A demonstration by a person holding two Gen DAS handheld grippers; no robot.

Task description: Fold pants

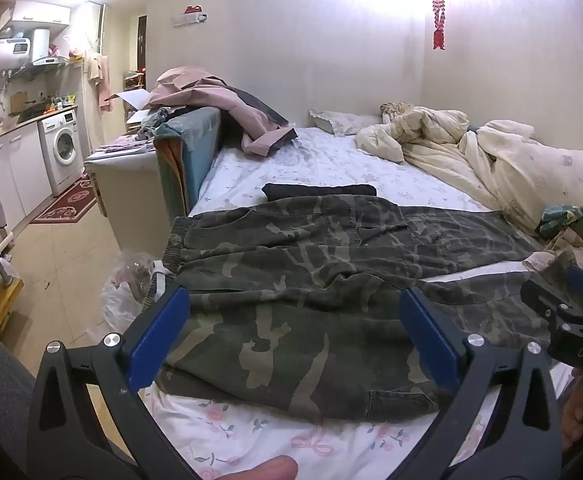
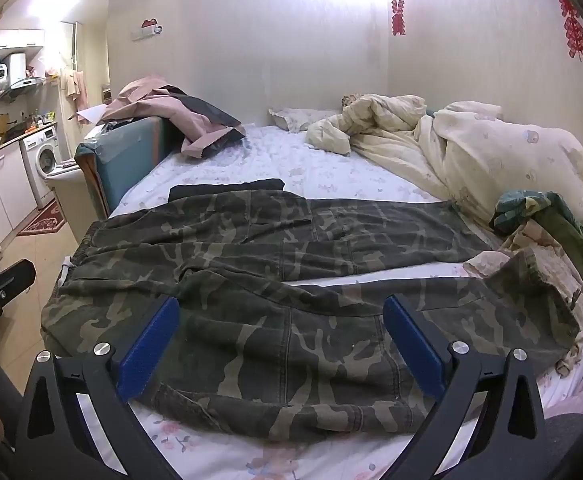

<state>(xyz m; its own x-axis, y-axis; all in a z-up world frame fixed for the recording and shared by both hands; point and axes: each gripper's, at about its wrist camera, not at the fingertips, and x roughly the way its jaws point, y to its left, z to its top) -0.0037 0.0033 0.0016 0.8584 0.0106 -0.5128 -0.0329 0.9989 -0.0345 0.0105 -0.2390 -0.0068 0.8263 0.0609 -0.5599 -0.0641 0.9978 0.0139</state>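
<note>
Green camouflage pants (image 1: 311, 280) lie spread flat across the bed, waistband at the left bed edge, legs running right; they also show in the right wrist view (image 2: 291, 280). My left gripper (image 1: 291, 336) is open and empty, hovering above the near leg close to the waist end. My right gripper (image 2: 279, 344) is open and empty above the near leg, further right. The right gripper also shows at the right edge of the left wrist view (image 1: 567, 312). The near leg's cuff (image 2: 547, 280) lies rumpled at the right.
A dark folded garment (image 1: 319, 191) lies just behind the pants. A floral sheet (image 1: 323, 160) covers the bed. A cream duvet (image 2: 471, 148) is piled at the right. Pink clothes (image 1: 219, 100) hang over the teal board on the left. A plastic bag (image 1: 127, 292) lies on the floor.
</note>
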